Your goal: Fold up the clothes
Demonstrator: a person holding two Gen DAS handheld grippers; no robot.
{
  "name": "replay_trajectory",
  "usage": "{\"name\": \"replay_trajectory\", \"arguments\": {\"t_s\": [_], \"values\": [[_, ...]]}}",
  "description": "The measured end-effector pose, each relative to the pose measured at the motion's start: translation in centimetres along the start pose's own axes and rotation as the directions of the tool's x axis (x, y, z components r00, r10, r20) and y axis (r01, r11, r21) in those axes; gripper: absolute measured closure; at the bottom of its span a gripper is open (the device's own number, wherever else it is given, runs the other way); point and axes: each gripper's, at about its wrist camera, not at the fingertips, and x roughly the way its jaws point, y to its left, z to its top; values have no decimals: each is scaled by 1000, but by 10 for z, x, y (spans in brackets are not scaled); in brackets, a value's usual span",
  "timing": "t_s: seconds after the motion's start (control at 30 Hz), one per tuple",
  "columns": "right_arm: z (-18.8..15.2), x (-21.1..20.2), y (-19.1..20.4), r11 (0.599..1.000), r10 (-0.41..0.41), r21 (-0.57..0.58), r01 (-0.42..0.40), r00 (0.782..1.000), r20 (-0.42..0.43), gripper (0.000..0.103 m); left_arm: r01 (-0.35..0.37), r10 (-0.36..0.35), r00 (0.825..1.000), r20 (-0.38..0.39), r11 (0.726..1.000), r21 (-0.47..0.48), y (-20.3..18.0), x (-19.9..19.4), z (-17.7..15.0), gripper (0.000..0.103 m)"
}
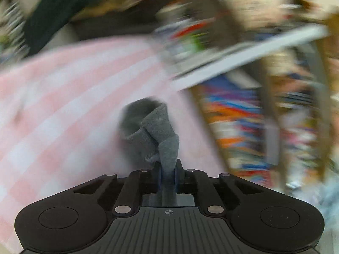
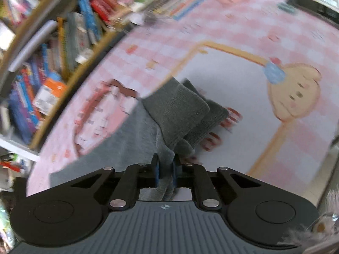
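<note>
Your left gripper (image 1: 168,176) was squeezed tight on a ribbed cuff of the grey garment (image 1: 152,131). Your right gripper (image 2: 166,173) pinched two more cuffs, stacked together. The garment hung up over the pink checked blanket (image 2: 264,27). It looked only partly folded, not yet laid flat.

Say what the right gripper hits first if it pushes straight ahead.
The right gripper is shut on the grey knit garment, whose ribbed cuffs lie directly ahead. Past them, likely the pink checked cartoon-print cloth; blur leaves depth unclear.
</note>
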Motion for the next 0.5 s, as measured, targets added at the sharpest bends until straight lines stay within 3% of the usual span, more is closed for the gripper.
{"name": "replay_trajectory", "arguments": {"t_s": [0.07, 0.17, 0.27, 0.5], "values": [[-2, 2, 3, 1000, -3, -21, 3, 1000, -6, 93, 40, -41, 999, 23, 999, 35, -3, -12, 1, 94], [-8, 12, 0, 999, -42, -23, 41, 999, -30, 93, -117, 115, 993, -33, 991, -68, 38, 0, -3, 94], [-13, 16, -4, 998, -60, -19, 59, 997, -39, 93, -200, 192, 979, -68, 968, -151, 65, 5, -15, 93], [-17, 14, 4, 993, -96, -70, 93, 995, -29, 87, -210, 203, 977, -70, 971, -115, 64, 10, -16, 88]]}}
